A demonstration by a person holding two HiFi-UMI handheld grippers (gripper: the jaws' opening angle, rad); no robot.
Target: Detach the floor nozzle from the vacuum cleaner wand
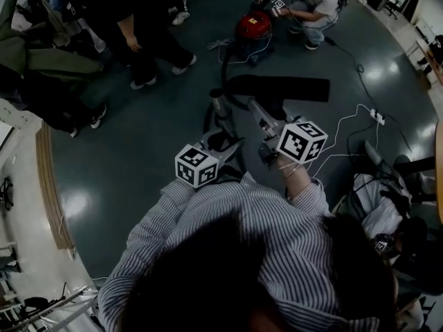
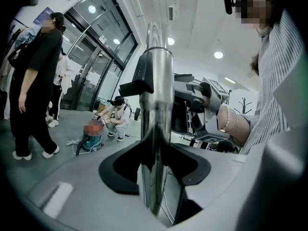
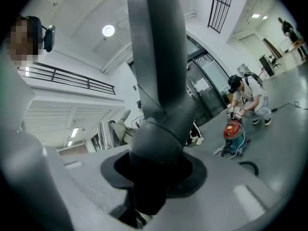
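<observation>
The black floor nozzle [image 1: 277,87] hangs crosswise above the dark floor, and its grey neck [image 1: 261,115] slopes back toward me. My right gripper [image 1: 268,128] is shut on that neck; in the right gripper view the grey neck [image 3: 159,81] rises out of the jaws of the right gripper [image 3: 154,174]. The chrome wand [image 1: 220,106] lies just left of the neck, with my left gripper [image 1: 220,131] shut on it. In the left gripper view the chrome wand [image 2: 156,129] runs straight up between the jaws of the left gripper [image 2: 155,172]. The joint between wand and neck is hidden.
A red canister vacuum [image 1: 253,26] stands farther off, with a crouching person [image 1: 311,5] beside it and a black hose [image 1: 225,57] leading my way. Other people [image 1: 138,40] stand at upper left. A white power strip [image 1: 377,116] and cables lie to the right, near a seated person [image 1: 387,199].
</observation>
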